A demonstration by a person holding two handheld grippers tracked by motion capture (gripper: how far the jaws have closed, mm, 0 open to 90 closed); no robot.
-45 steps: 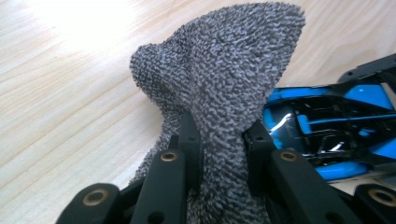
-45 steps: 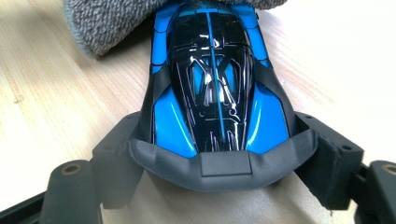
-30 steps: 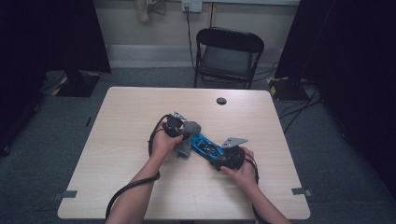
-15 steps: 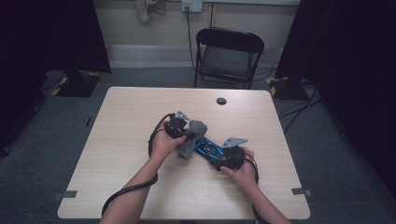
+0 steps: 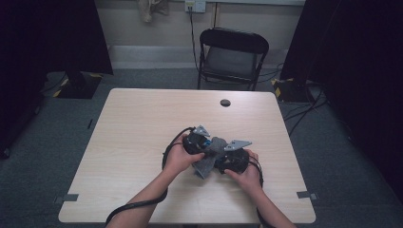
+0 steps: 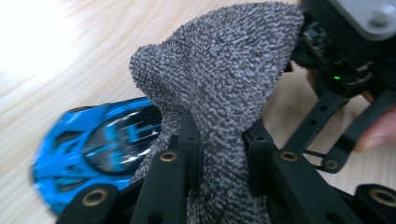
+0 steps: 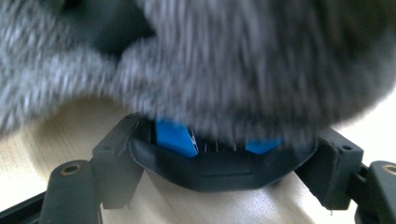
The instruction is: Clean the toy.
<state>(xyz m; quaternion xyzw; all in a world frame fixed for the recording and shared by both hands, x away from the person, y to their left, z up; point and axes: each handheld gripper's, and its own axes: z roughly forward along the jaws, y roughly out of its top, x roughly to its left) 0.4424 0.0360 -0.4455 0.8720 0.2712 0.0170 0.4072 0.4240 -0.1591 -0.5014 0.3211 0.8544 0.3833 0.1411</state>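
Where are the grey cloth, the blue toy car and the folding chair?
grey cloth (image 6: 224, 79): left gripper view, on its raised fold above the jaws.
blue toy car (image 6: 88, 154): left gripper view, on its roof.
folding chair (image 5: 231, 61): high view, on its seat.

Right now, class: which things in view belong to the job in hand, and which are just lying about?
In the job: grey cloth, blue toy car, left gripper, right gripper.
Lying about: folding chair, round black thing on the table.

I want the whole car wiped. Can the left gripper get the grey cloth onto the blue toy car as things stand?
Probably yes. The left gripper pinches the grey cloth, which hangs right beside the blue toy car; the right gripper grips the car's end, so that end stays covered.
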